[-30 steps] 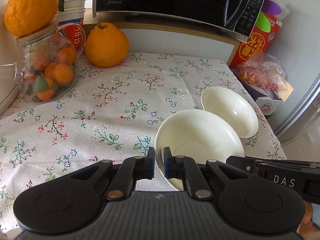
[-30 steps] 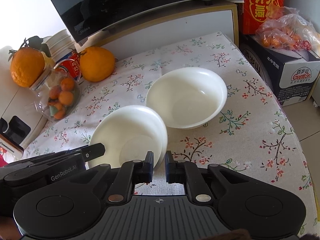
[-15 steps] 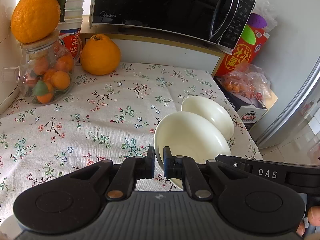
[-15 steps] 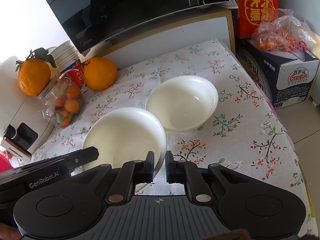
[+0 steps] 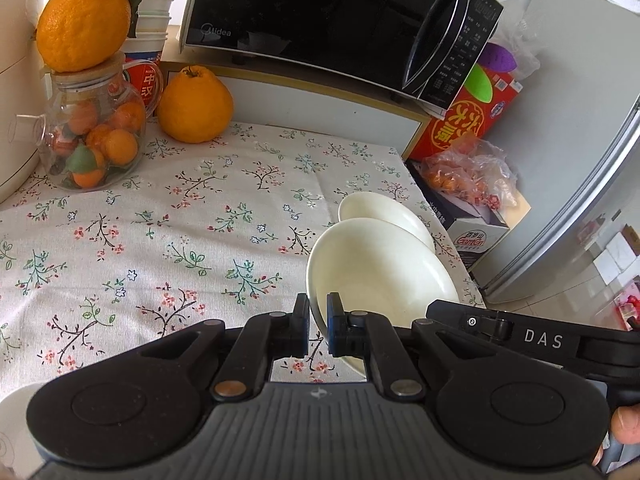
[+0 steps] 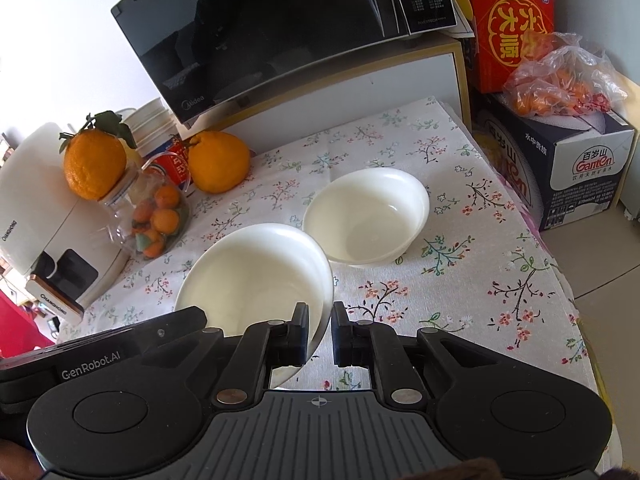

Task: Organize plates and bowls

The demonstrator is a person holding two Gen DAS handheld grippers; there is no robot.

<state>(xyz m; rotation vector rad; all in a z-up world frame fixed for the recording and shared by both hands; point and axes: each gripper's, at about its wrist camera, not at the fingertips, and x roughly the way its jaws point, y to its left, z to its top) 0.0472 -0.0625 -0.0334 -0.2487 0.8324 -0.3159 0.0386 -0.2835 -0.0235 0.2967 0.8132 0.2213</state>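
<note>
Both grippers are shut on the rim of one white bowl (image 5: 380, 268), which also shows in the right wrist view (image 6: 256, 276), held above the table. My left gripper (image 5: 318, 322) pinches its left rim. My right gripper (image 6: 321, 332) pinches its right rim. A second white bowl (image 6: 368, 216) rests upright on the floral tablecloth just beyond the held one; in the left wrist view this second bowl (image 5: 376, 212) is partly hidden behind the held bowl.
A black microwave (image 6: 280, 28) stands on a shelf at the back. A large orange (image 5: 194, 106) and a glass jar of small oranges (image 5: 94, 140) sit at the back left. A box with bagged fruit (image 6: 560, 140) stands past the table's right edge (image 6: 552, 264).
Both grippers have risen and pulled back with the bowl; it sits higher above the tablecloth, and the table and second bowl look farther away.
</note>
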